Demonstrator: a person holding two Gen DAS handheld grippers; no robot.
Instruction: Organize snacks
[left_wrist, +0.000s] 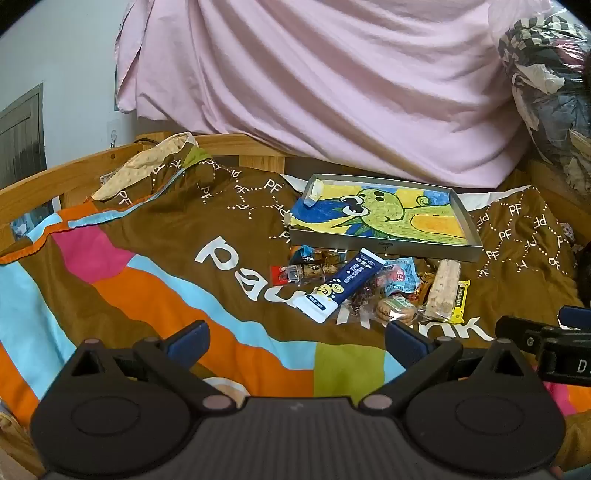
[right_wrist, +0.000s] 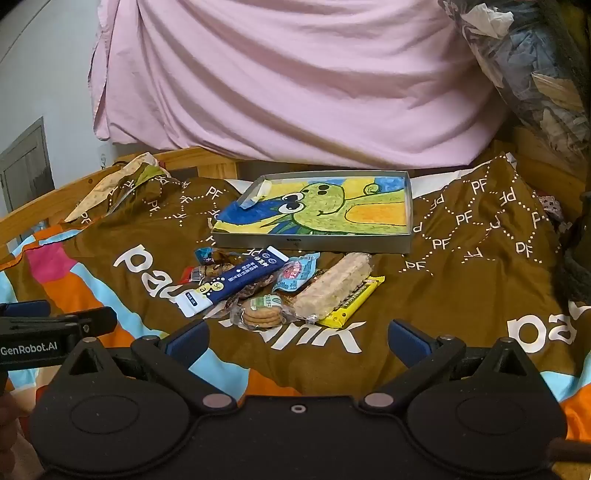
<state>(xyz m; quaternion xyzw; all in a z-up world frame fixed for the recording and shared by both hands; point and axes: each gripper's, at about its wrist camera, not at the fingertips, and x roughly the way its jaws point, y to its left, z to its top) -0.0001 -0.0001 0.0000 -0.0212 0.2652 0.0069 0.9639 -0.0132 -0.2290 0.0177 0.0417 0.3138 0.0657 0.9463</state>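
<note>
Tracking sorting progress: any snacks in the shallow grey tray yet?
None: shallow grey tray shows only its dinosaur drawing; wrapped snack pile lies in front.

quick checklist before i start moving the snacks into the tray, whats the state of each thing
1. Left claw open and holding nothing: ok.
2. Right claw open and holding nothing: ok.
3. Tray flat on the blanket, open side up, with room inside: ok; only a small wrapper sits in its far left corner.
4. Snack pile in front of the tray, in plain view of both cameras: ok.
5. Snacks lying apart for a clean single grasp: not ok; the blue stick pack and the pale bar overlap others.
6. Pile within reach of either claw: cannot tell.
</note>
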